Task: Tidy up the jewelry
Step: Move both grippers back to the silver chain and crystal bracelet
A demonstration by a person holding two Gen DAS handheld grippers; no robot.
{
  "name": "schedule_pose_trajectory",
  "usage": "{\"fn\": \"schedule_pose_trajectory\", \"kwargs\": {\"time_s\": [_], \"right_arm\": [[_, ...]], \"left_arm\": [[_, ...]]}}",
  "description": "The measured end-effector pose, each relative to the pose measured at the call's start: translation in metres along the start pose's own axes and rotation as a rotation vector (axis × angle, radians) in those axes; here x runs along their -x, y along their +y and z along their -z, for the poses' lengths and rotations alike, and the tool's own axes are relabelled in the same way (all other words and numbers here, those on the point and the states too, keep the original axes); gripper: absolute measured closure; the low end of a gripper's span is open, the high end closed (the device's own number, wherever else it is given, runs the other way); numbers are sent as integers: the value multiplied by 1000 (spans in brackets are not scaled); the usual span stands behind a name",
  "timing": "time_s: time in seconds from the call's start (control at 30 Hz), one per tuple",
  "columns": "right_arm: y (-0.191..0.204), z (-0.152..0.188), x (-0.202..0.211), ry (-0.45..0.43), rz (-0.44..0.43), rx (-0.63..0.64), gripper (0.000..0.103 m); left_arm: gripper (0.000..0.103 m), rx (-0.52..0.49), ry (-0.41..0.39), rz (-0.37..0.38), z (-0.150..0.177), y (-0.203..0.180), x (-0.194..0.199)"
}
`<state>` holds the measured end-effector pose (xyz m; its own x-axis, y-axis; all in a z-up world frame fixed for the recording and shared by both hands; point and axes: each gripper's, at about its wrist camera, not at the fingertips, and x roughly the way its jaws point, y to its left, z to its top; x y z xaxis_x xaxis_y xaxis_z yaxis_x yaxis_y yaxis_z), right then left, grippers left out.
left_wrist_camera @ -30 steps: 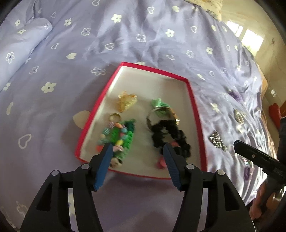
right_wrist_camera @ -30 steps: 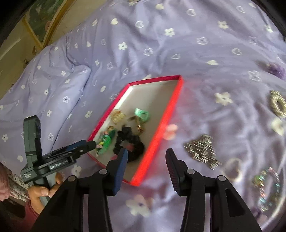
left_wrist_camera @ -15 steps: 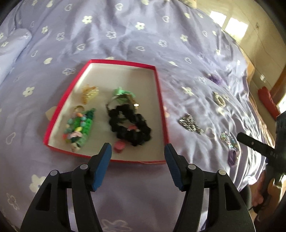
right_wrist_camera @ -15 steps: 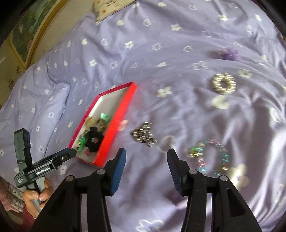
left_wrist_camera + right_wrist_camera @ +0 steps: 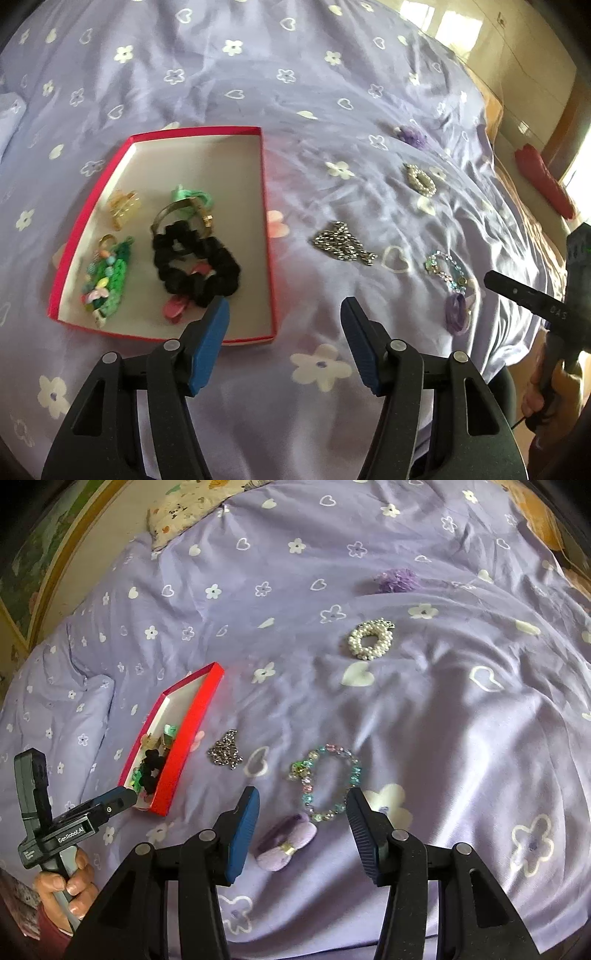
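Observation:
A red box (image 5: 264,206) on the lilac bedspread holds a black scrunchie (image 5: 195,266), a green beaded piece (image 5: 107,280), a gold claw clip (image 5: 123,205) and a gold bangle (image 5: 181,214). My left gripper (image 5: 284,310) hovers open and empty over the box's near right corner. To the right lie a silver chain (image 5: 341,243), a pastel bead bracelet (image 5: 328,782), a purple bow clip (image 5: 286,843), a pearl scrunchie (image 5: 370,638) and a purple fluffy piece (image 5: 397,579). My right gripper (image 5: 303,797) is open above the bow clip and the bracelet, touching neither.
The bedspread (image 5: 461,720) is creased and drops off at the near and right edges. A patterned pillow (image 5: 184,509) lies at the far end. A hand (image 5: 62,882) holds the left gripper's handle at the lower left of the right wrist view. A red object (image 5: 543,177) lies beyond the bed.
Both grippers have swung right, away from the red box. The loose jewelry on the bedspread has come into view, with the bracelet and bow clip now at the right gripper's fingers.

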<state>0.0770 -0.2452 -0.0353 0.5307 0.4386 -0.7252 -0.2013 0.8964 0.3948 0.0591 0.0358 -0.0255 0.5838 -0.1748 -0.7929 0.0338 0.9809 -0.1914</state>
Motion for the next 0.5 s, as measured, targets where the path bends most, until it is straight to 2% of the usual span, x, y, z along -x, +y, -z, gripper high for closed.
{"fn": "schedule_pose_trajectory", "kwargs": {"time_s": [0.5], "right_arm": [[-7, -7, -22, 57, 20, 23, 49]], "left_arm": [[37, -124, 49, 21, -23, -43, -37]]}}
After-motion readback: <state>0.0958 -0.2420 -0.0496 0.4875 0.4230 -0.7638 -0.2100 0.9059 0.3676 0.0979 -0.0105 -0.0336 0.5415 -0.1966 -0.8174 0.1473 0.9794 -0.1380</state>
